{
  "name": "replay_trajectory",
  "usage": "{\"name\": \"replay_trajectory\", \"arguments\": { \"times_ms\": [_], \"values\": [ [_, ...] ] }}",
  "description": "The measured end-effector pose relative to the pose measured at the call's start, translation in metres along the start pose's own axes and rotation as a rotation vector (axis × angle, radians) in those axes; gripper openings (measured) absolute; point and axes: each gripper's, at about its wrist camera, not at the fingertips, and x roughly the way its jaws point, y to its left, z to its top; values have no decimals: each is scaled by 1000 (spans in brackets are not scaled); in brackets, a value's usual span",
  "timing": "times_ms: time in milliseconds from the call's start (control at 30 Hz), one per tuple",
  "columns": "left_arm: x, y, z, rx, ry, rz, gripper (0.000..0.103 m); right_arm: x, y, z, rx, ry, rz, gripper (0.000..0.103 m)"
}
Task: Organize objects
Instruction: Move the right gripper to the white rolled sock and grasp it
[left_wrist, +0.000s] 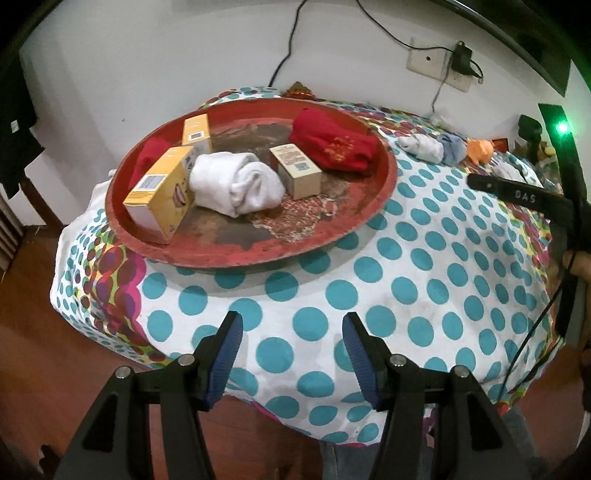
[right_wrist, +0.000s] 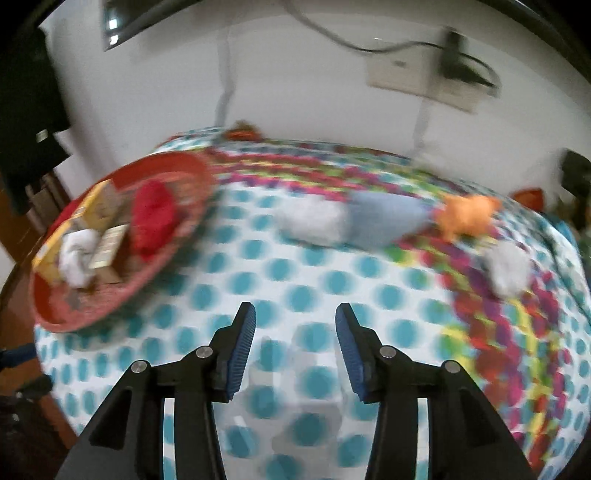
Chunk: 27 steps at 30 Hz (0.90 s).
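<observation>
A round red tray (left_wrist: 229, 254) on the dotted tablecloth holds a rolled white sock (left_wrist: 240, 184), a red sock (left_wrist: 332, 146), two yellow boxes (left_wrist: 162, 192) and a beige box (left_wrist: 295, 170). Loose on the cloth to the right lie a white sock (right_wrist: 314, 218), a blue-grey sock (right_wrist: 384, 218), an orange sock (right_wrist: 467, 214) and a pale grey sock (right_wrist: 508, 267). My left gripper (left_wrist: 292, 319) is open over the cloth near the table's front edge, short of the tray. My right gripper (right_wrist: 294, 308) is open and empty above bare cloth; its view is blurred.
The table (left_wrist: 424, 258) stands against a white wall with a socket (left_wrist: 432, 61) and hanging cables. Wooden floor shows at the left and front. A black device with a green light (left_wrist: 561, 127) and small clutter stand at the far right. A hand (left_wrist: 576, 266) is at the right edge.
</observation>
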Motion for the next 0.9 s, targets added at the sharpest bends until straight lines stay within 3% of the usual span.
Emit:
{"name": "replay_trajectory", "arguments": {
  "times_ms": [100, 400, 533, 900],
  "values": [
    [2, -7, -2, 24, 4, 11, 58, -1, -40, -2, 56, -8, -49, 59],
    [6, -31, -7, 89, 10, -3, 58, 7, -135, -7, 211, 1, -167, 60],
    [11, -41, -10, 114, 22, -10, 58, 19, -154, -3, 230, 6, -185, 70],
    [20, -64, -13, 159, 34, -53, 58, 55, -170, 17, 216, 30, -233, 71]
  ]
}}
